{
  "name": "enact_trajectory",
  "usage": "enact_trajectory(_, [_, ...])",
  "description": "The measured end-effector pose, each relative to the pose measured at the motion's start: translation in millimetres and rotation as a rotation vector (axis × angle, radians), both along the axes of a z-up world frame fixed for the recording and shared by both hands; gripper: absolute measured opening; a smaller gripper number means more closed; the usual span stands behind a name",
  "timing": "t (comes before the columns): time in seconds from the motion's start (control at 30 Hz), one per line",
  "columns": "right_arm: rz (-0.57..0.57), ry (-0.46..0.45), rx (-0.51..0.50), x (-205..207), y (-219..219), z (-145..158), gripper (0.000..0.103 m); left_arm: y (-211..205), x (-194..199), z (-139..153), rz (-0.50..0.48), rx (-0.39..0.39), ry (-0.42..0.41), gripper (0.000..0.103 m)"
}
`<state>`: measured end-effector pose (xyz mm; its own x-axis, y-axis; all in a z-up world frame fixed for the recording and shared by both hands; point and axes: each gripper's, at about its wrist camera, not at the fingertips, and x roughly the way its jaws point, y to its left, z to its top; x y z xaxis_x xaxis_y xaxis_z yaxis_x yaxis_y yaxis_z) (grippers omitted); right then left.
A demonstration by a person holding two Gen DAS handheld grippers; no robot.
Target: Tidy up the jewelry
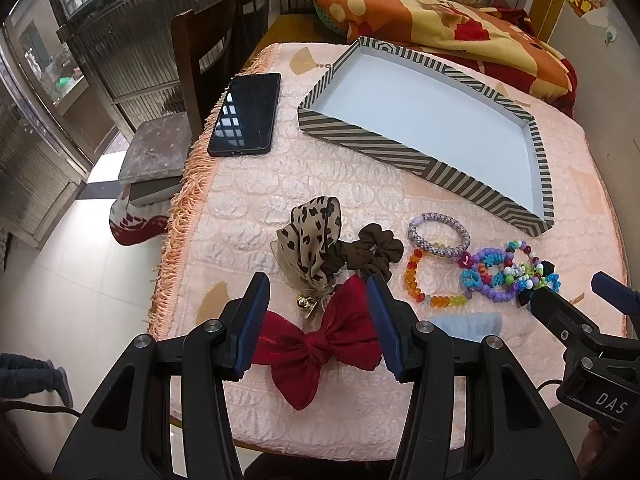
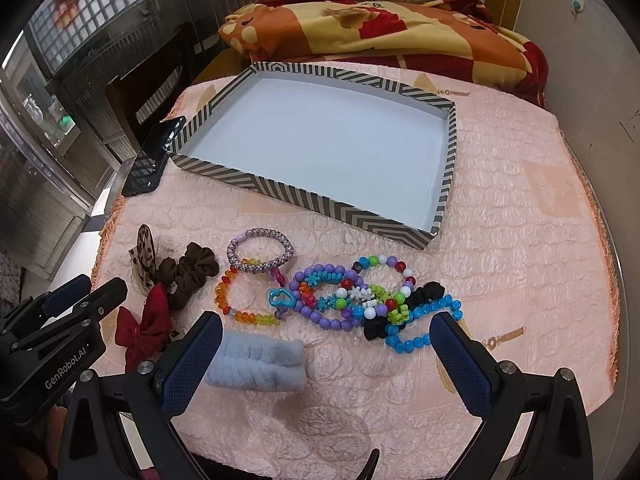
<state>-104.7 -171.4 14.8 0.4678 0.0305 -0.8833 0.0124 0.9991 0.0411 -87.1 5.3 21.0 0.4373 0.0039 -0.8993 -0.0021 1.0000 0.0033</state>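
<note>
A striped tray with a pale blue floor stands empty at the back of the pink-covered table. In front of it lie a red bow, a leopard-print bow, a brown scrunchie, a purple braided bracelet, an orange bead bracelet, a tangle of coloured bead bracelets and a blue fuzzy band. My left gripper is open, over the red bow. My right gripper is open, above the blue band and beads.
A black phone lies left of the tray near the table's fringed edge. A wooden chair stands at the left. A patterned blanket lies behind the table.
</note>
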Motion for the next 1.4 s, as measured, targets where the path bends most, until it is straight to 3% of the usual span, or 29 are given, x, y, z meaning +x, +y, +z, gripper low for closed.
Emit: enact_trajectory(1.4, [0.031,0.034,-0.013,7.2,5.0,-6.3,0.103,7.5,2.8,-10.8,0.01,-0.018,0.05,0.05])
